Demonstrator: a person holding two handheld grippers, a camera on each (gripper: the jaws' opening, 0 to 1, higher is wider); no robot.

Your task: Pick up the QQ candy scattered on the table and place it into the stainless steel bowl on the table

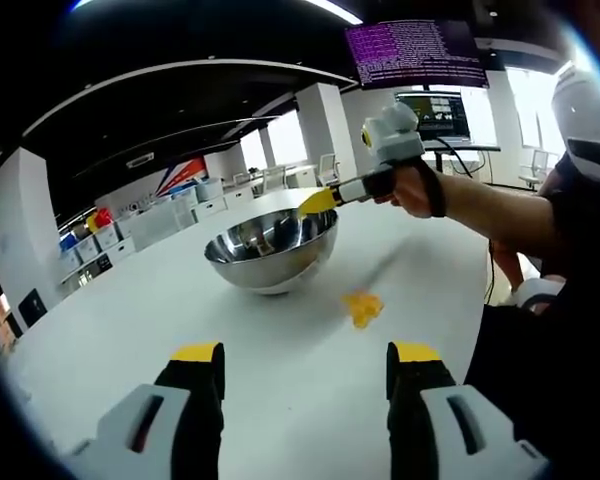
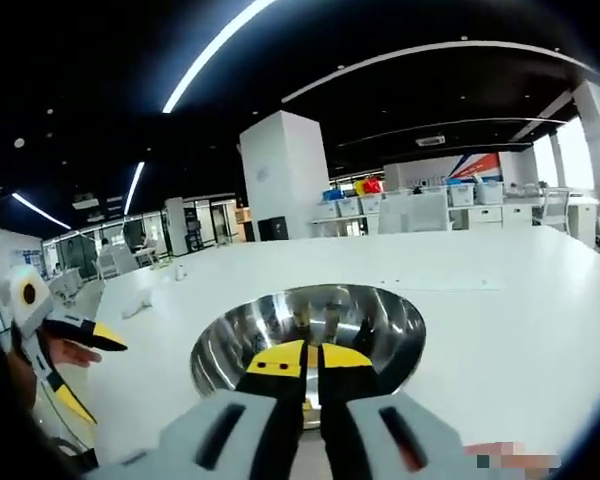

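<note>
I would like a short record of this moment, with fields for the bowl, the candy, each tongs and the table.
bowl: stainless steel bowl upright on the white table; no candy can be made out inside
candy: yellow QQ candy on the table beside the bowl, nearer the person
right tongs: right tongs over the bowl, jaws closed together; whether a candy sits between them cannot be told
left tongs: left tongs jaws wide apart, nothing between them, above the table short of the candy

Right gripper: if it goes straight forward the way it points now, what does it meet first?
Most likely the inside of the steel bowl. The right gripper hangs over its near rim with jaws almost closed, pointing into the basin. Depth is uncertain.
</note>
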